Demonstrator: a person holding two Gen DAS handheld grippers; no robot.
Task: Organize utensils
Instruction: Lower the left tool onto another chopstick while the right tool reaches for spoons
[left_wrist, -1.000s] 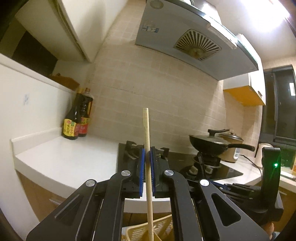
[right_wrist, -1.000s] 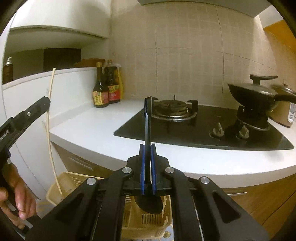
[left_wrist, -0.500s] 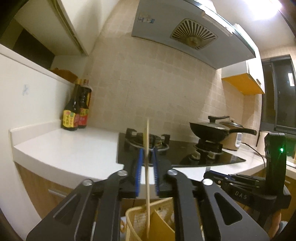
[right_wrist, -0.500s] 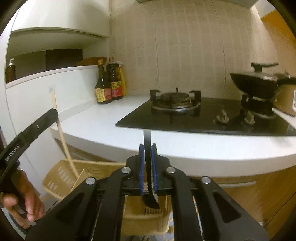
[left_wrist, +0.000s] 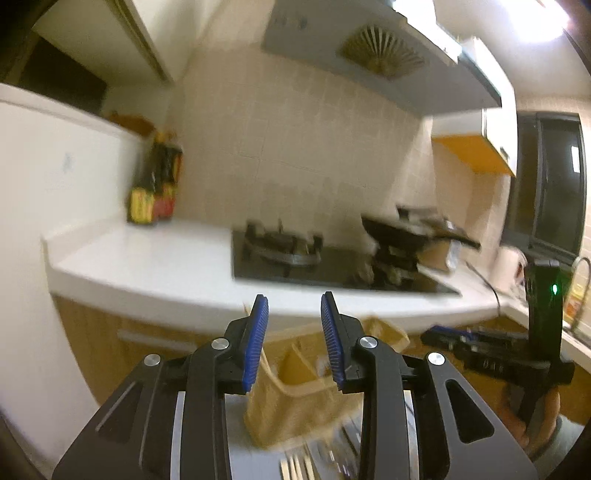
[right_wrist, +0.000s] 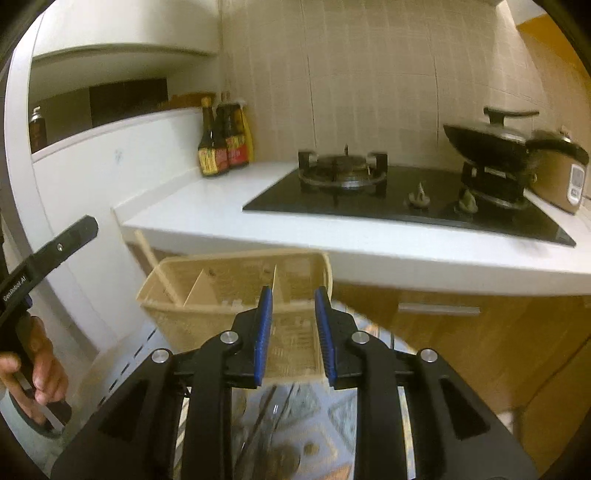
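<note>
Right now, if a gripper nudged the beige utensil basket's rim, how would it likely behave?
The utensil basket looks like thin slotted plastic, so probably light and apt to slide or tip. One chopstick leans out of its left compartment, adding little weight and likely to shift. Both the left gripper and right gripper are open and empty.
</note>
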